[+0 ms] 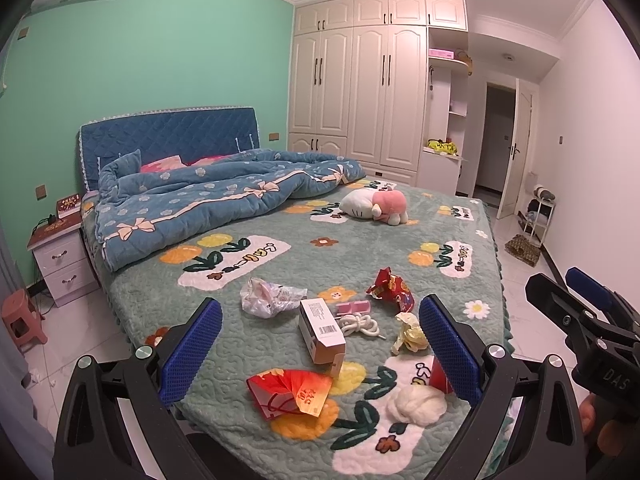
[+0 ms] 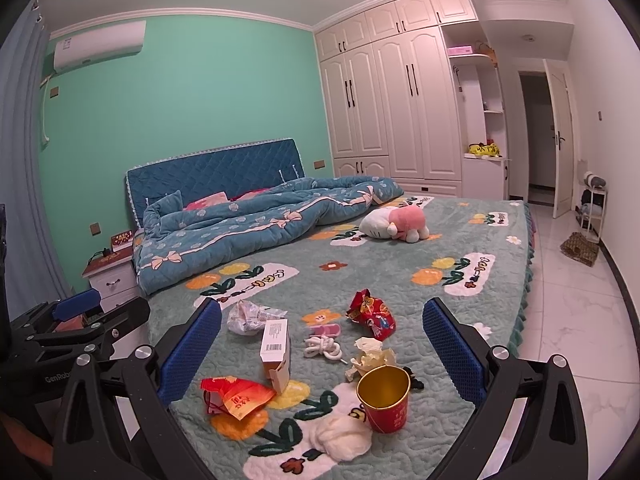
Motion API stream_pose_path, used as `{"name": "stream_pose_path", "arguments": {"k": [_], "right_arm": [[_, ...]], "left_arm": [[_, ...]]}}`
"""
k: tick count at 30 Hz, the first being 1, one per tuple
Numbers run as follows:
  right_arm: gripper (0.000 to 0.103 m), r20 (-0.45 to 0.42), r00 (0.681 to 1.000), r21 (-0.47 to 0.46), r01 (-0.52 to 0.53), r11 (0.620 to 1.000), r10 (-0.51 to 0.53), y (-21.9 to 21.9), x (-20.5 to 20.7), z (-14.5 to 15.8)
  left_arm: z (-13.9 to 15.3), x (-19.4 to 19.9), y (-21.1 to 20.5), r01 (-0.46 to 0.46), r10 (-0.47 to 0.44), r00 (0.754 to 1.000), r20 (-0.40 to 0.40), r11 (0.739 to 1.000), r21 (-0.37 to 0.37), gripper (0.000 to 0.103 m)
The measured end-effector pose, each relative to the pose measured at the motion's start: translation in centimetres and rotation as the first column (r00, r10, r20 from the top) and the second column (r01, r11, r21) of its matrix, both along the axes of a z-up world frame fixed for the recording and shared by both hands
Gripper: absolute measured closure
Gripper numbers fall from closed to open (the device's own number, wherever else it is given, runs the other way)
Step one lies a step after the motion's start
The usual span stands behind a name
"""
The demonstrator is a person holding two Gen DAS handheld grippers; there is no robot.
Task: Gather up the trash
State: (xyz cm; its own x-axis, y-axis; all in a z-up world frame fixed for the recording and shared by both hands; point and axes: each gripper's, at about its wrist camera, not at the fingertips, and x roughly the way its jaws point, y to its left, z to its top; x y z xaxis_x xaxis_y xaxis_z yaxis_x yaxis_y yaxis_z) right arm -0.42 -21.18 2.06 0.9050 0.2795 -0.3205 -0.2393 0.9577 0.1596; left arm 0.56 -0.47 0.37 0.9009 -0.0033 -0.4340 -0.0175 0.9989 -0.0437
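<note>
Trash lies on the near end of the bed (image 1: pixel 280 272): a red folded paper packet (image 1: pixel 290 394), a white tissue wad (image 1: pixel 416 398), a small white and brown carton (image 1: pixel 322 330), a crumpled clear plastic bag (image 1: pixel 268 296), a red snack wrapper (image 1: pixel 392 290), a crumpled yellowish paper (image 1: pixel 408 334) and a red paper cup with gold lining (image 2: pixel 385 398). My left gripper (image 1: pixel 320 344) is open and empty above this pile. My right gripper (image 2: pixel 322 344) is open and empty over the same pile; it also shows in the left wrist view (image 1: pixel 568 300).
A white cord (image 1: pixel 360 326) and a pink clip (image 1: pixel 350 307) lie among the trash. A plush toy (image 1: pixel 376 206) and a blue quilt (image 1: pixel 208 200) lie farther up the bed. A nightstand (image 1: pixel 60 256) and pink stool (image 1: pixel 22 316) stand left; white tiled floor lies right.
</note>
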Motion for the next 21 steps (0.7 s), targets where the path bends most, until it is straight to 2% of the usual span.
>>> {"name": "stream_pose_path", "arguments": {"k": [21], "right_arm": [[0.004,-0.005,1.0,-0.001,-0.002,1.0,0.002,0.11,-0.02,-0.01]], "left_arm": [[-0.22,-0.59,-0.1,0.002,-0.002,1.0,0.0,1.0,0.004,0.006]]}}
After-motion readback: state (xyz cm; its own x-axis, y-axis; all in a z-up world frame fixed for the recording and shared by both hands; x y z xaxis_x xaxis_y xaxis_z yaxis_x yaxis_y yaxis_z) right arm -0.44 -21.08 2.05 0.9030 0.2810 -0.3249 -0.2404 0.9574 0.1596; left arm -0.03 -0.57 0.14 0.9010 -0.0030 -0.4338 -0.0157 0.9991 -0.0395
